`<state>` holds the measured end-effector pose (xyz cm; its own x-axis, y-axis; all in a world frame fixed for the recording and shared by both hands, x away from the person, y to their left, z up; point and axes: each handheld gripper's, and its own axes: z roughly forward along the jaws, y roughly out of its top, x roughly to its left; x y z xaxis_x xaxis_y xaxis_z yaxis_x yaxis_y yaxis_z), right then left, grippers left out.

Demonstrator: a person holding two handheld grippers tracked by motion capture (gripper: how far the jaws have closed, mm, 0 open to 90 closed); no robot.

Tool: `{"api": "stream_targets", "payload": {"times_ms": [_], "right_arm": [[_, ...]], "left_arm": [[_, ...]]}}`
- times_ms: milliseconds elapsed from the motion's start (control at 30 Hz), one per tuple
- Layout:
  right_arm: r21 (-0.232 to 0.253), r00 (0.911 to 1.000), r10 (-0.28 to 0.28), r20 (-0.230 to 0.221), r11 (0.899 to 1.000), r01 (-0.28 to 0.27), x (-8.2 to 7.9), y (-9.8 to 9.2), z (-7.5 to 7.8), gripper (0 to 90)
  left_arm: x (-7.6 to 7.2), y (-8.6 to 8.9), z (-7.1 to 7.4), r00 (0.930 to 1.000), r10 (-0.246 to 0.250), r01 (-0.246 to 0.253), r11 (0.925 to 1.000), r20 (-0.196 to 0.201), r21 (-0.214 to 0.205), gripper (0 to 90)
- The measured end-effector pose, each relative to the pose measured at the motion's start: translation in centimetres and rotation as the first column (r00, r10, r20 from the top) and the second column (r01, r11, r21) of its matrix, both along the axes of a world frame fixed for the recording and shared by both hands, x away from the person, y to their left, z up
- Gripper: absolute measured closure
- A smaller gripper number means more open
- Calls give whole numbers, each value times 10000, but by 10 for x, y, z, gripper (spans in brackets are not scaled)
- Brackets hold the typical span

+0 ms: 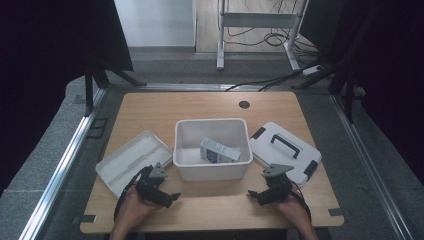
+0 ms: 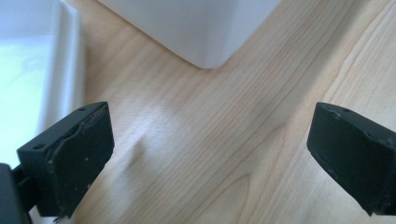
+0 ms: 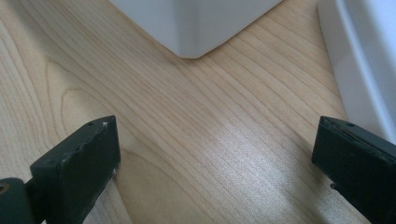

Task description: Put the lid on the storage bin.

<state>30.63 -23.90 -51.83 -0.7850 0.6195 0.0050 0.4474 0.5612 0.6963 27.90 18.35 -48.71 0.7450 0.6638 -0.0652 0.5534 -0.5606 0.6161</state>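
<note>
Looks like a lab recording bay, not a home. Wooden desk (image 1: 210, 107) with a cable hole (image 1: 244, 104) stands on grey carpet (image 1: 45, 150), black curtains (image 1: 50, 40) hang on both sides, metal floor rails (image 1: 60, 170) run along the desk, and loose cables (image 1: 270, 37) trail round a white metal frame (image 1: 257, 22) behind.
</note>
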Motion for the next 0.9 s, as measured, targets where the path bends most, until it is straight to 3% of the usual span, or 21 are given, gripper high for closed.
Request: {"api": "stream_targets", "payload": {"times_ms": [200, 333, 467, 700, 900], "right_arm": [[-7, 10000, -83, 1, 10000, 83, 0, 0, 0, 6], [-7, 10000, -82, 3, 10000, 82, 0, 0, 0, 6], [-7, 10000, -82, 2, 10000, 82, 0, 0, 0, 6], [-2, 10000, -84, -2, 10000, 84, 0, 0, 0, 8], [-16, 10000, -81, -2, 10000, 81, 0, 0, 0, 9]], "left_arm": [[9, 15, 23, 10000, -31, 29, 9996, 46, 281, 18], [20, 28, 36, 9997, 191, -200, 9983, 159, 553, 27], [32, 44, 45, 9989, 437, -446, 9974, 182, 572, 53], [49, 62, 51, 9968, 761, -780, 9929, 242, 902, 141], [66, 77, 48, 9952, 980, -975, 9867, 27, 1302, 201]]}}
